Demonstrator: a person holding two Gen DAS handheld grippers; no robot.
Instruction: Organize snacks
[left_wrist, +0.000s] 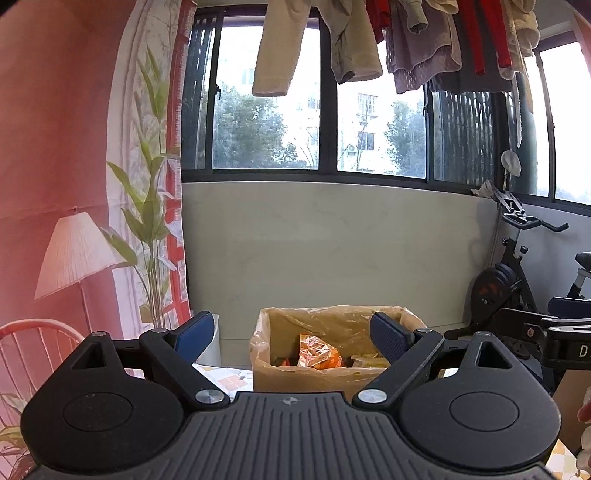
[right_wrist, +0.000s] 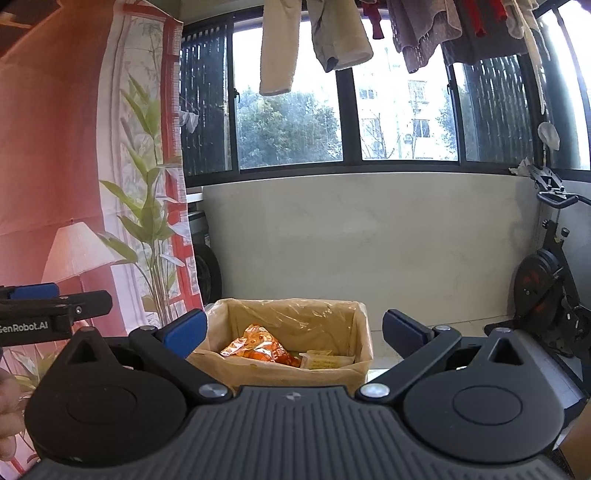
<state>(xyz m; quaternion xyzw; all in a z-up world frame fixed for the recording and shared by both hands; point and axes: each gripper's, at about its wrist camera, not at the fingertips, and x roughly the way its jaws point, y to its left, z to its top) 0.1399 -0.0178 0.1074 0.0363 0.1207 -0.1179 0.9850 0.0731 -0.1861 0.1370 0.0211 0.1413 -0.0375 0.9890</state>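
At the far edge of the counter (left_wrist: 229, 380), just beyond both sets of fingers, stands the cardboard box (right_wrist: 347, 373), lined with a clear plastic bag and open at the top. Inside it lie an orange snack packet (right_wrist: 258, 349) on the left and a pale cracker pack (right_wrist: 321, 360) to its right, both low against the near wall.

The left claw (left_wrist: 291, 338) is spread wide with nothing between its blue pads, and the right claw (right_wrist: 295, 332) is likewise wide apart and empty. The two sit near each other, side by side, both aimed slightly down at the box.

The risks, as I judge them, come from the box itself. The loose plastic liner drapes over the rim, so a finger reaching in could snag the film and drag the whole box along, or pull the liner out of shape over the snacks. The orange packet is crinkled and glossy, likely to slip or crush under a hard pinch. With both claws so close together, reaching in at once could knock them against each other or the box walls. The box looks to sit at the counter's far edge, so a forward push might tip it off; how much counter lies behind it cannot be seen.
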